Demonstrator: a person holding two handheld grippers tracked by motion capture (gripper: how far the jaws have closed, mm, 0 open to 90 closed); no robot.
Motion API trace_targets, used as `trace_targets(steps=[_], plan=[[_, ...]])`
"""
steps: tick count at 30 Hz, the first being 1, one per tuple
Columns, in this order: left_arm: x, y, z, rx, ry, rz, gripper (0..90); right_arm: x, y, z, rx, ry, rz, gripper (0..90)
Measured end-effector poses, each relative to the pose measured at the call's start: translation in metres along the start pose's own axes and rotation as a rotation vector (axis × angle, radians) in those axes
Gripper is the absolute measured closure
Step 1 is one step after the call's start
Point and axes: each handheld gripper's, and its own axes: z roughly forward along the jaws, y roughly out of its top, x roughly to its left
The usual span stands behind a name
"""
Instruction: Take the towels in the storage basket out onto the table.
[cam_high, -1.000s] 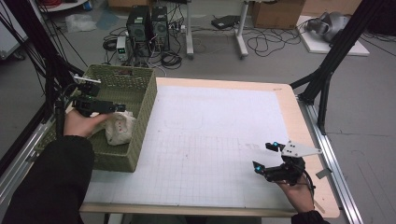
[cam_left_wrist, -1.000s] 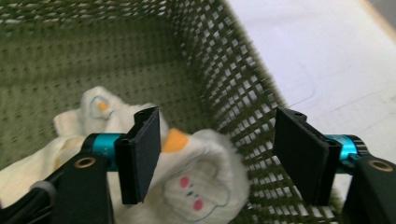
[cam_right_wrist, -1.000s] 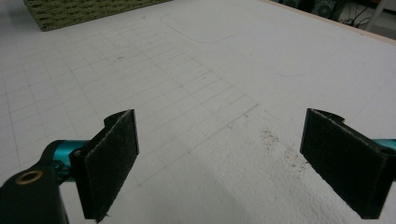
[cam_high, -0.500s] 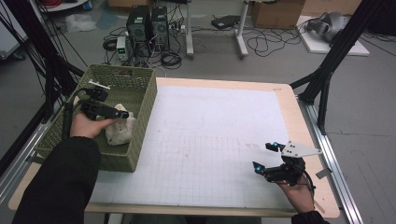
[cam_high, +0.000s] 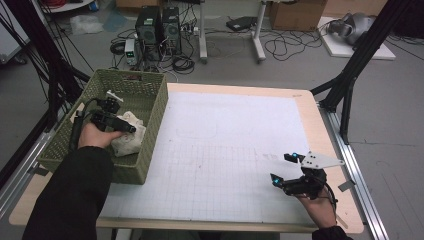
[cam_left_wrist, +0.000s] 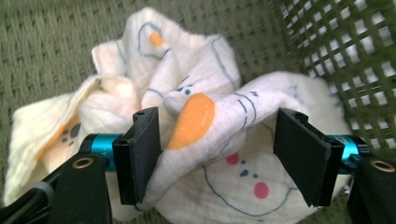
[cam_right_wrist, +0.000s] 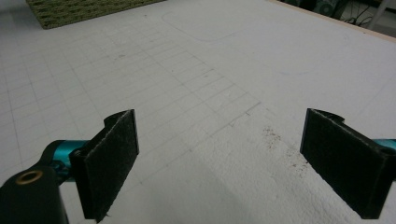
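A crumpled white cloth (cam_high: 131, 142) with orange and blue prints lies in the green woven basket (cam_high: 156, 125) at the table's left. My left gripper (cam_high: 125, 126) is inside the basket, right over the cloth. In the left gripper view its jaws stand open, with a raised fold of the cloth (cam_left_wrist: 219, 126) between them; the left gripper (cam_left_wrist: 219, 158) touches the fold at its left pad (cam_left_wrist: 144, 154). My right gripper (cam_high: 283, 167) rests open near the table's front right corner, above the bare white mat (cam_right_wrist: 210, 79), and the right gripper (cam_right_wrist: 219, 163) holds nothing.
The basket's mesh wall (cam_left_wrist: 345, 56) rises close to the right of the cloth. The white gridded mat (cam_high: 230, 145) covers most of the table. Computers and cables (cam_high: 160, 30) sit on the floor behind it, and black frame legs (cam_high: 350, 85) stand at the right.
My left gripper has moved a little right and down inside the basket, onto the cloth. The right gripper has stayed still.
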Motion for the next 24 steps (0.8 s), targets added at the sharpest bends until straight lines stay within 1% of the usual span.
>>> trace_targets(steps=[2,4,5,7,8,10,12,15,17,18,19,20,24], plan=[[0.001,-0.001,0.004,0.030,0.026,0.009,32.3,0.001,0.000,0.000,0.002,0.002,0.002,10.6],[0.000,-0.002,0.009,0.069,0.063,0.021,32.6,0.001,0.000,0.000,0.002,0.002,0.000,10.6],[0.000,-0.004,0.014,0.108,0.101,0.028,32.6,0.001,0.000,0.000,0.003,0.001,0.000,10.6],[0.000,-0.006,0.019,0.147,0.146,0.035,32.4,0.001,0.000,0.000,0.004,0.002,-0.003,10.6],[0.001,-0.007,0.022,0.159,0.153,0.046,32.0,0.001,0.000,0.000,0.005,0.002,-0.004,10.6],[0.001,-0.008,0.024,0.176,0.153,0.055,31.8,0.001,0.000,0.000,0.005,0.004,-0.006,10.6],[0.000,-0.009,0.026,0.178,0.158,0.067,32.3,0.001,0.000,0.000,0.006,0.003,-0.008,10.6],[0.000,-0.011,0.029,0.207,0.168,0.088,37.2,0.001,0.000,0.001,0.009,0.006,-0.005,10.6],[0.001,-0.011,0.030,0.218,0.160,0.073,42.2,0.002,0.000,0.001,0.007,0.009,-0.009,10.6],[0.001,-0.011,0.030,0.221,0.160,0.069,49.0,0.002,0.000,0.001,0.008,0.009,-0.014,10.6],[0.001,-0.011,0.030,0.226,0.159,0.063,49.0,0.002,0.000,0.001,0.008,0.009,-0.014,10.6],[0.002,-0.012,0.030,0.227,0.157,0.057,50.9,0.002,0.000,0.001,0.007,0.008,-0.014,10.6],[0.003,-0.012,0.030,0.232,0.148,0.052,57.3,0.002,0.000,0.000,0.009,0.008,-0.008,10.6]])
